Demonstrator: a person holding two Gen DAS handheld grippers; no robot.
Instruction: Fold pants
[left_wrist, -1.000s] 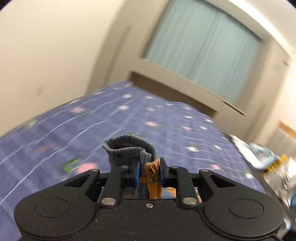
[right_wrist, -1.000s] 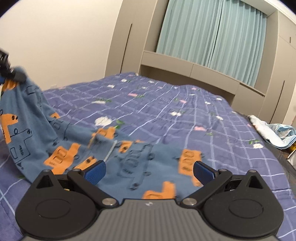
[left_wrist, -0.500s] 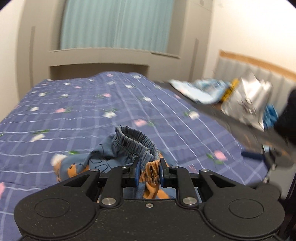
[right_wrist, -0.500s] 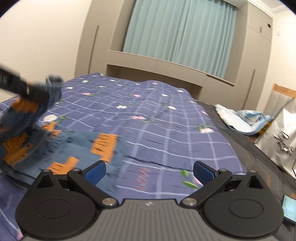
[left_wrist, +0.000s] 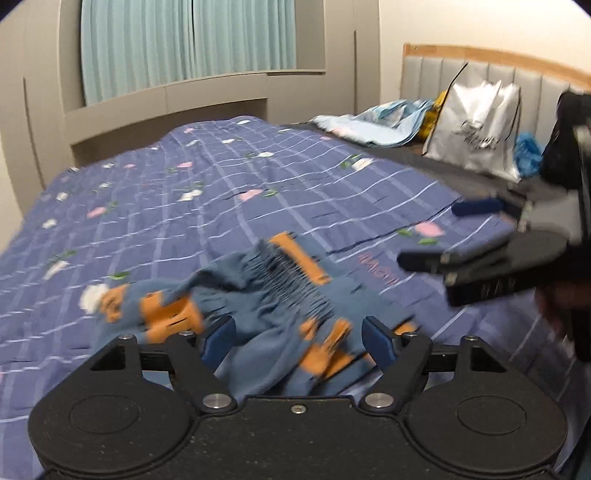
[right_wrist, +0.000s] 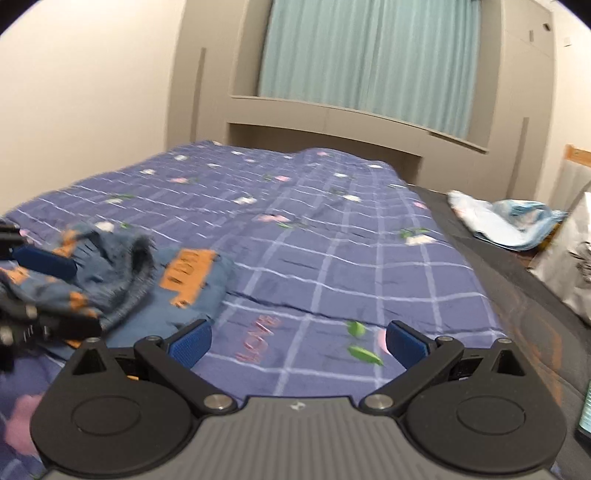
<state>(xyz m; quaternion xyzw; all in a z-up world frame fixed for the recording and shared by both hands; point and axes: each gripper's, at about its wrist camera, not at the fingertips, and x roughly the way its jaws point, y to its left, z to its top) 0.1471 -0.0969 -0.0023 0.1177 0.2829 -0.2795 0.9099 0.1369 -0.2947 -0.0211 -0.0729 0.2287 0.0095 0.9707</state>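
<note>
Released since before: left hand-held gripper (left_wrist: 298, 341) gapes, pants (left_wrist: 273, 317) bunched on bed (left_wrist: 207, 206) ahead, waistband running away rightward. Right hand-held gripper (right_wrist: 297, 341) agape, empty.

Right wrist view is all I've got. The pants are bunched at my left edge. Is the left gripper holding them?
Observer: No. The left gripper is open, its blue pads apart, with the pants lying loose on the bedspread between and beyond them.
Operator: Which part of the pants is nearest it?
Observer: The gathered elastic waistband, running away from the gripper, beside an orange print.
Operator: Where does my right gripper sit from there?
Observer: The right gripper comes in from the right edge, open, above bare bedspread, past the waistband and not touching the cloth.
Operator: Anything behind it?
Observer: A white shopping bag stands against the padded headboard.
</note>
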